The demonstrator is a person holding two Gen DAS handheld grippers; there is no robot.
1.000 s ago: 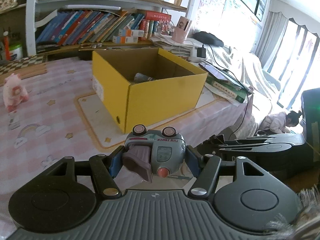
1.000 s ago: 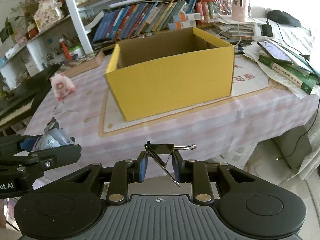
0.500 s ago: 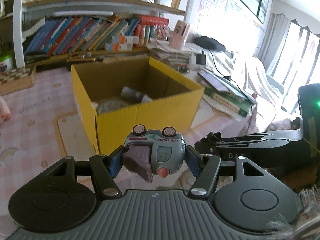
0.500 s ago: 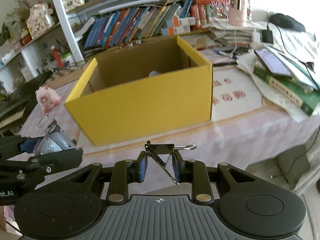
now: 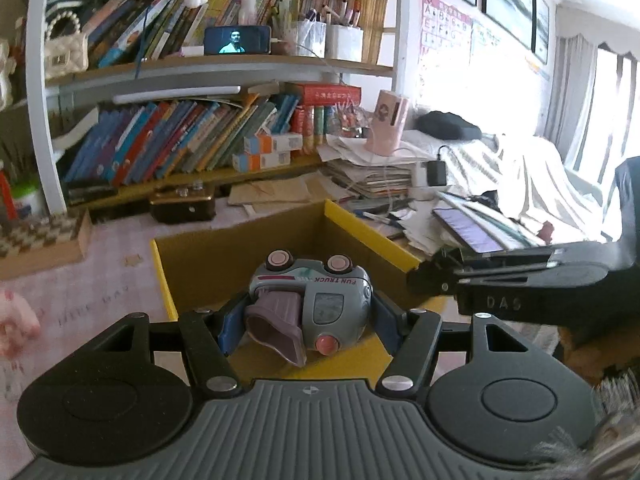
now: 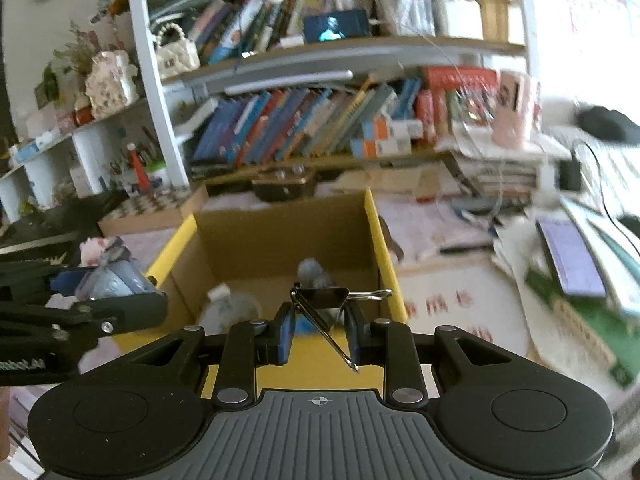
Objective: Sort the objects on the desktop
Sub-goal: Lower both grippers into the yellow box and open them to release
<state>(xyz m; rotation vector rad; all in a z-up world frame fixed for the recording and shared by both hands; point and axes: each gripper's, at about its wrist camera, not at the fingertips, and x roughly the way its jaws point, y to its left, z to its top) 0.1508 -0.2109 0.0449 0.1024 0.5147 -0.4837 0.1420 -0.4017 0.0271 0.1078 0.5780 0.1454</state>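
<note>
My left gripper (image 5: pixel 306 320) is shut on a grey toy truck (image 5: pixel 316 304) with pink wheels, held over the near edge of the open yellow cardboard box (image 5: pixel 368 232). My right gripper (image 6: pixel 320 330) is shut on a black binder clip (image 6: pixel 320 300) with its wire handles splayed, also above the box (image 6: pixel 378 240) near its front wall. In the right wrist view, the left gripper (image 6: pixel 120 308) with the truck (image 6: pixel 112 276) hangs by the box's left wall. A few greyish items (image 6: pixel 232 308) lie on the box floor. The right gripper body (image 5: pixel 520 280) shows at the right of the left wrist view.
Behind the box runs a bookshelf (image 5: pixel 180 140) packed with leaning books. To the right lie stacked papers (image 5: pixel 372 172), a tablet (image 6: pixel 568 256), a green book (image 6: pixel 580 312) and a pink cup (image 5: pixel 388 128). A pink plush (image 5: pixel 16 316) and a chequered board (image 5: pixel 40 236) sit on the pink tablecloth at left.
Both grippers have travelled forward and up toward the yellow box, which now sits right under them with its inside in view. The truck and the binder clip stay gripped.
</note>
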